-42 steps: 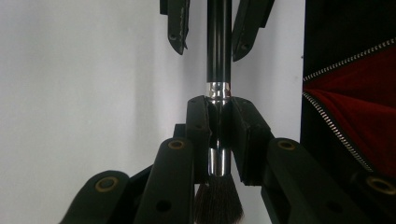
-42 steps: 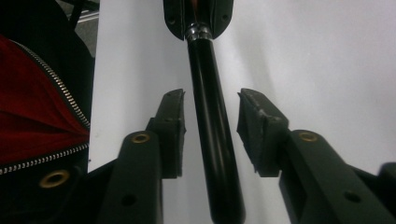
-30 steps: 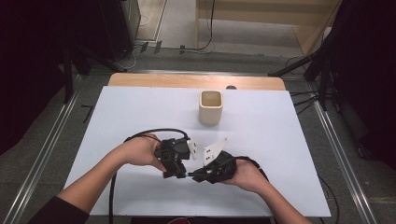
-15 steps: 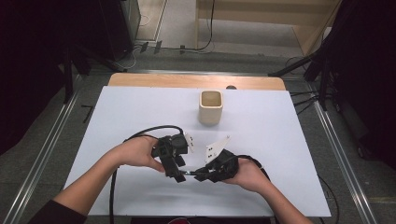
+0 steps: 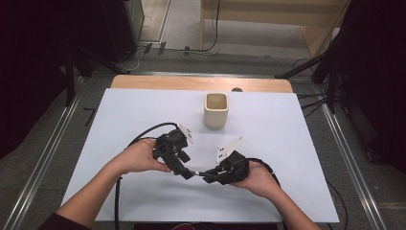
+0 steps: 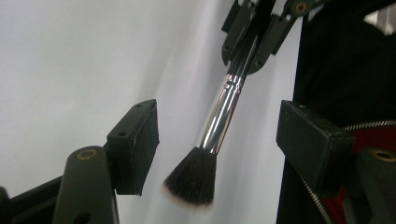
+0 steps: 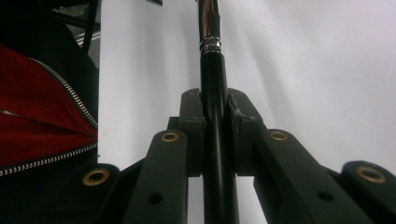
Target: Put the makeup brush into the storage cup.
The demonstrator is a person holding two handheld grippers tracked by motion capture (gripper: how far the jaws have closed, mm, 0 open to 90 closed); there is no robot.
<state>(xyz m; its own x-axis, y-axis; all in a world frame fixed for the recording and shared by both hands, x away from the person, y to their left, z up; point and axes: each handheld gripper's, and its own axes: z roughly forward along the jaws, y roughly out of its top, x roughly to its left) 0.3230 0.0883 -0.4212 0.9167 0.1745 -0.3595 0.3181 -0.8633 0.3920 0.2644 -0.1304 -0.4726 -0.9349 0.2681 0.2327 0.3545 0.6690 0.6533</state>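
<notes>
The right gripper (image 7: 215, 116) has its jaws clamped on the black handle of a makeup brush (image 6: 219, 126), one pad pressed to each side of the handle, and the brush runs straight out ahead of them to a chrome ferrule. In the left gripper view the other end shows: the chrome ferrule and the dark tuft of bristles hang between the jaws of the left gripper (image 6: 217, 140), which stand wide, with a clear gap on each side of the brush. These jaws have just been opening, and the brush lies between them untouched.

From the high view, the left gripper (image 5: 184, 170) and the right gripper (image 5: 208, 176) meet tip to tip just above the white surface (image 5: 297, 143), near the middle of its near edge, with the brush (image 5: 197, 173) a short bright bar bridging them. A hand holds each gripper, the forearms coming in over the near edge. A black cable (image 5: 143, 134) loops from the left gripper toward the left edge. A cream cup (image 5: 216, 110) stands upright toward the far edge, well apart from the grippers.
</notes>
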